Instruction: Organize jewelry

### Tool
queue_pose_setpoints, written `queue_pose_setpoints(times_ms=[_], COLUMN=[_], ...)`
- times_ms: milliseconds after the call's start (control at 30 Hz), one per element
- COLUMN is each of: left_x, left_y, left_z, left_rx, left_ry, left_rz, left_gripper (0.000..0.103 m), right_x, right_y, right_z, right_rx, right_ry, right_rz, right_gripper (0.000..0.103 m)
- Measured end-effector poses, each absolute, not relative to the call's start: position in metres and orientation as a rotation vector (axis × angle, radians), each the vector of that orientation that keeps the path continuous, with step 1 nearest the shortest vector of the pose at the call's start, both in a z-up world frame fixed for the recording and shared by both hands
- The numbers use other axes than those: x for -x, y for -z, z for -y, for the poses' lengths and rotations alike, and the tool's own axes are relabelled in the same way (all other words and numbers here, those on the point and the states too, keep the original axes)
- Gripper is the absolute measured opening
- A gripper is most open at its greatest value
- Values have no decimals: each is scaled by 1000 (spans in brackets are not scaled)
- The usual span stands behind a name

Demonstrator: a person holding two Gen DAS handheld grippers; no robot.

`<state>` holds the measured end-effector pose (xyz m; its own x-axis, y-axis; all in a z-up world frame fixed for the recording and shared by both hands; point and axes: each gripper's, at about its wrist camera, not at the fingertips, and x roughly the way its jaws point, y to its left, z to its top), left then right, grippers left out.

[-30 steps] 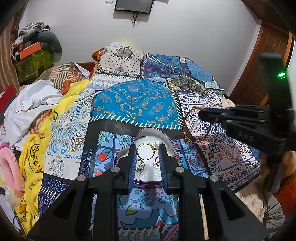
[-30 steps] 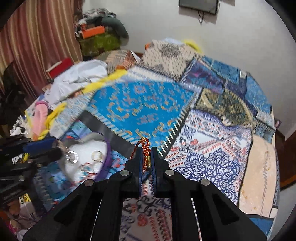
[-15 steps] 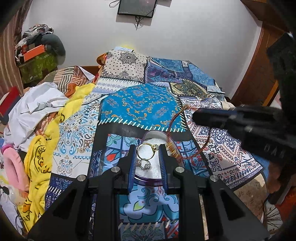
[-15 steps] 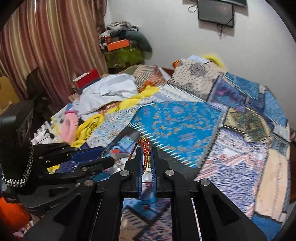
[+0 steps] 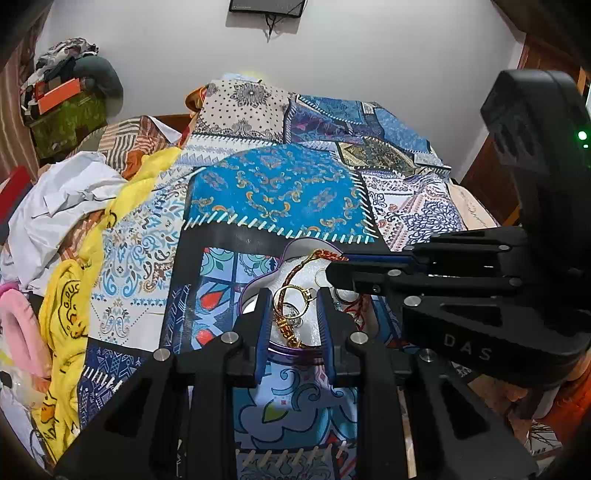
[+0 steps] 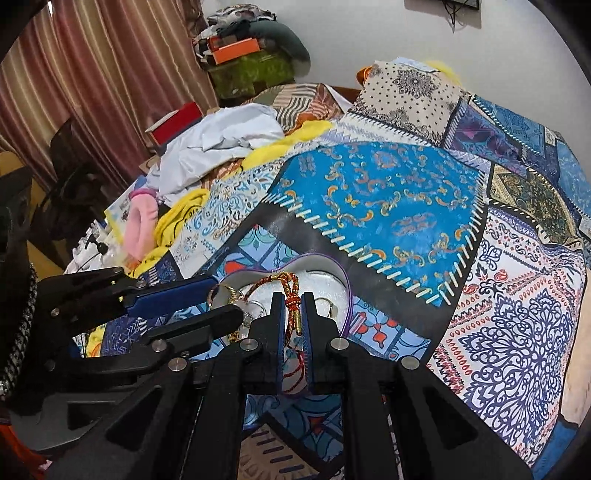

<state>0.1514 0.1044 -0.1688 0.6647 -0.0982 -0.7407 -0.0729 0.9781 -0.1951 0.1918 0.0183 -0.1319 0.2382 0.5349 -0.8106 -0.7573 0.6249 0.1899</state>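
Where the left wrist looks: patchwork bedspread (image 5: 280, 192) fills the bed — wall-mounted screen (image 5: 266, 5) at 12 o'clock, clothes pile (image 5: 66, 192) at 9.
Left gripper (image 5: 291, 314): jaws part-spread, straddling the heart-shaped tray (image 5: 295, 254); whether they pinch it, I cannot tell.
Right wrist view: striped curtains (image 6: 92, 74) at 10 o'clock.
Right gripper (image 6: 293, 314): pressed together on the braided cord bracelet (image 6: 291, 295) — over the tray, above the rings (image 6: 255, 308).

left hand-held gripper (image 5: 291, 317) astride heart-shaped tray (image 5: 258, 291) (rim purple), braided cord (image 5: 291, 275) inside

Patchwork quilt (image 5: 280, 192), clothes pile (image 5: 66, 192), curtain (image 6: 92, 81)
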Motion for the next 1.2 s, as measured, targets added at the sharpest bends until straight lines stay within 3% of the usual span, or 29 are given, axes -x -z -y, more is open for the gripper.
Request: queue_pose_setpoints(times_ms=[233,367,600,1100,1200], left_x=[-154,-151,-139,-62,-42], left_y=[171,167,147,23,2], left_z=[-104,-104,-106,-99,-91], left_rx=[215,212,207,135,118], left_ry=[11,6,-21,-104,-111], left_rz=[-857,-851,-811,-468,-391], left_gripper=[24,27,27,27,33], right_x=[-191,-188,-180,-109,-86], right_y=[128,121,94,-18,-37], right_z=[-18,-13,5,70,82], right_rx=[291,288,238,55,34], right_ry=[-871,-851,-828,-785,-749], right_rz=[-988,-964,-895,-537,-439], right_gripper=[9,18,19,19,21])
